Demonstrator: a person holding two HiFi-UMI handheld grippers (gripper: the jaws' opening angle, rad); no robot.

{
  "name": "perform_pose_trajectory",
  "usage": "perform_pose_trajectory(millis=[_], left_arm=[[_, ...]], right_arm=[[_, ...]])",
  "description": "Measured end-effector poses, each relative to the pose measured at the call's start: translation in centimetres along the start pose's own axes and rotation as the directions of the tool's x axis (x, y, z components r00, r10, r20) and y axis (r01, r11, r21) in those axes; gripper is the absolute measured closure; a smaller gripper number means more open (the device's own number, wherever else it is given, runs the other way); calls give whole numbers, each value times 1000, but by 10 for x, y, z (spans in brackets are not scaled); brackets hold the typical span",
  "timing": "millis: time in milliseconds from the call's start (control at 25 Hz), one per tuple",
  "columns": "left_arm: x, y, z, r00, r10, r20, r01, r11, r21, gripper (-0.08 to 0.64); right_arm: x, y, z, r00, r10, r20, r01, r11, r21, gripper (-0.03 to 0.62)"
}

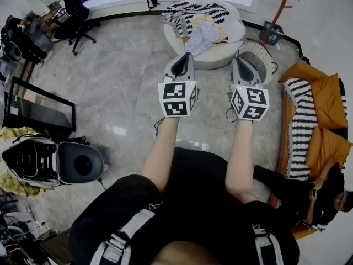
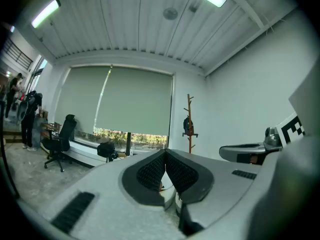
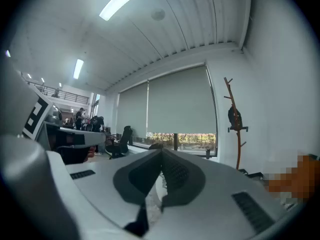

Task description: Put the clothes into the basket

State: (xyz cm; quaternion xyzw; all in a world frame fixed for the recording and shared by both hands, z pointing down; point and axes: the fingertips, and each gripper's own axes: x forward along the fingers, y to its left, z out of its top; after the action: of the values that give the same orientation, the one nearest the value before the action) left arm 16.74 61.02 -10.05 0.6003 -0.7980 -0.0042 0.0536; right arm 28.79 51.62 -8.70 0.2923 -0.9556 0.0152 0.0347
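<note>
While you hold both tools out ahead, your left gripper (image 1: 185,59) and right gripper (image 1: 239,64) each have their jaws pressed together, with nothing between them. The clothes (image 1: 199,24) lie heaped on the round white ottoman (image 1: 234,35), with the basket (image 1: 259,57) just beside it.

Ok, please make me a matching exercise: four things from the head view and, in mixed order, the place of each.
Things
1. heap of striped, yellow and patterned clothes
2. round white slatted basket
3. black office chair
4. orange sofa

Places
A. right edge of the view
B. on the round white pouffe
C. upper left
D. on the floor, just right of the pouffe

Pairs: 1-B, 2-D, 3-C, 4-A
</note>
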Motion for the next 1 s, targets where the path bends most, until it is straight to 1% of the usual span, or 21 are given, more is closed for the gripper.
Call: perform_pose_trajectory(millis=[200,320,440,520,680,760,1000], left_arm=[[-6,7,-3,1000,11,-2,-11,1000,-7,551],[-5,6,-3,1000,19,0,-19,1000,-23,551],[-4,7,-4,1000,26,-1,-26,999,-25,551],[3,13,-9,999,38,-3,-38,999,-28,551],[35,27,-17,997,77,1,-77,996,-38,551],[41,31,-14,996,87,7,-86,996,-39,551],[29,50,10,995,78,57,-76,996,-41,551]], right_arm=[[-2,0,-3,999,-30,13,29,999,19,580],[-4,-12,1,998,-50,32,49,998,36,580],[-4,-23,2,997,-69,40,67,996,57,580],[4,-28,-2,997,-68,43,66,996,65,580],[37,-45,-12,998,-40,49,37,997,64,580],[42,-50,-10,998,-36,58,32,997,64,580],[38,-42,17,993,-56,102,52,998,47,580]])
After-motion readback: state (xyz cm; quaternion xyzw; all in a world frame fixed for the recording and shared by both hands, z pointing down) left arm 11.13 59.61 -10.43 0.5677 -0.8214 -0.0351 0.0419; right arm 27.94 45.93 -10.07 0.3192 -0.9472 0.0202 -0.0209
